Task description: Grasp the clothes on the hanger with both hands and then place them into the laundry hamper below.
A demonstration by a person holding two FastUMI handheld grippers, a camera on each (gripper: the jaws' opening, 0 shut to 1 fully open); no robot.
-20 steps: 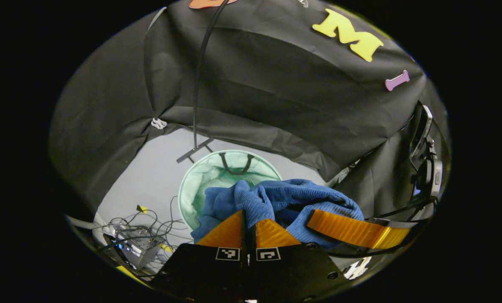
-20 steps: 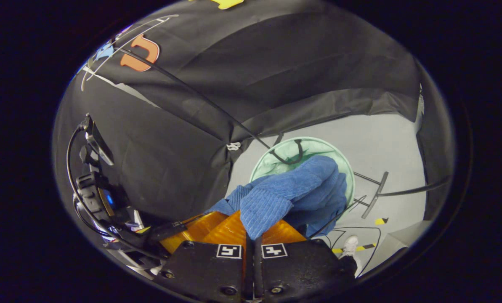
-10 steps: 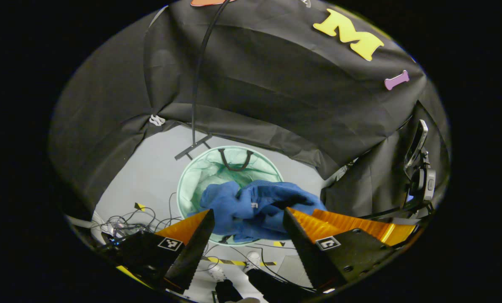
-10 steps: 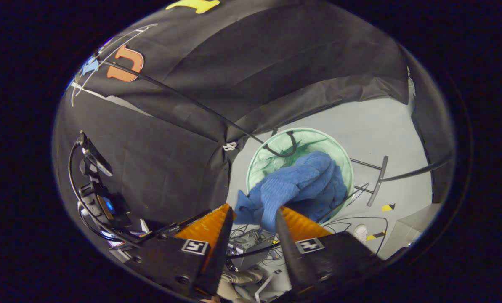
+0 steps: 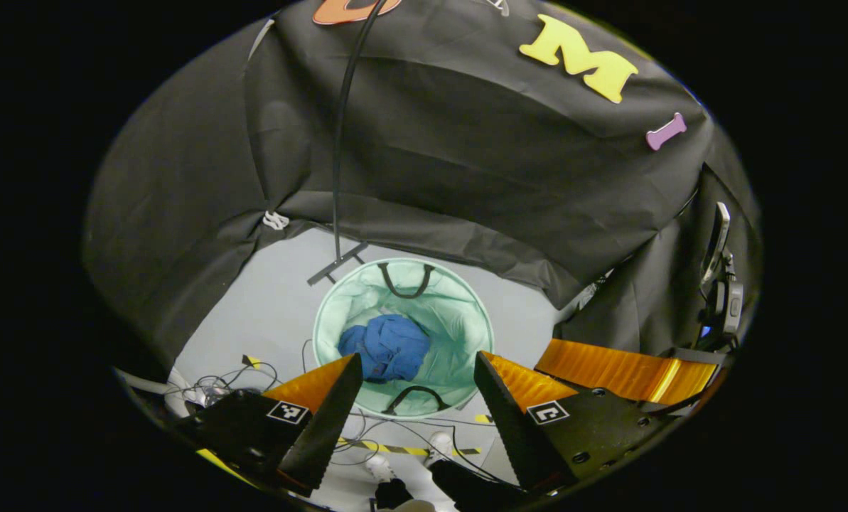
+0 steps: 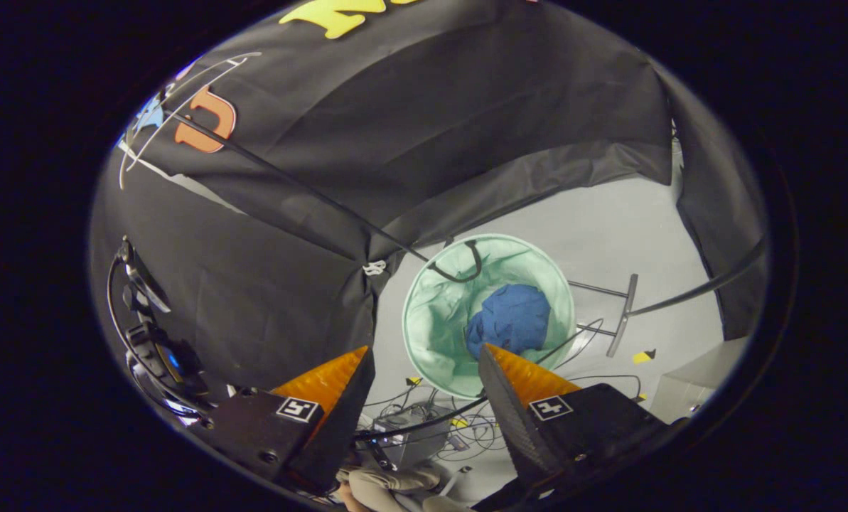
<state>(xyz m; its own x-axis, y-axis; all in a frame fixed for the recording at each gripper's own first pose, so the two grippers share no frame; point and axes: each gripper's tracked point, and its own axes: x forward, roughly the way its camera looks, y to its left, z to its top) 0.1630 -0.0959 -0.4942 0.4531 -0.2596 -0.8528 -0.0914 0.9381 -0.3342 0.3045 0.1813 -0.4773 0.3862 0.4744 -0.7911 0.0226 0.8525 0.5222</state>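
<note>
The blue knitted garment (image 5: 388,346) lies crumpled at the bottom of the round mint-green hamper (image 5: 466,313), seen again as the blue garment (image 6: 510,318) inside the hamper (image 6: 431,320) in the right gripper view. My left gripper (image 5: 418,366) hangs high above the hamper, open, nothing between its orange fingers. My right gripper (image 6: 425,355) is likewise open and empty above the hamper's rim. The other gripper's orange finger (image 5: 608,370) shows at the right of the left gripper view.
The black clothes stand's pole (image 5: 338,142) rises behind the hamper, its foot (image 5: 338,262) on the grey floor. A second foot (image 6: 623,306) lies right of the hamper. Tangled cables and a small box (image 6: 409,427) sit on the floor. A mounted device (image 5: 722,299) stands right.
Both grippers opened from shut on the blue garment. The garment dropped away from the fingers and now lies inside the hamper.
</note>
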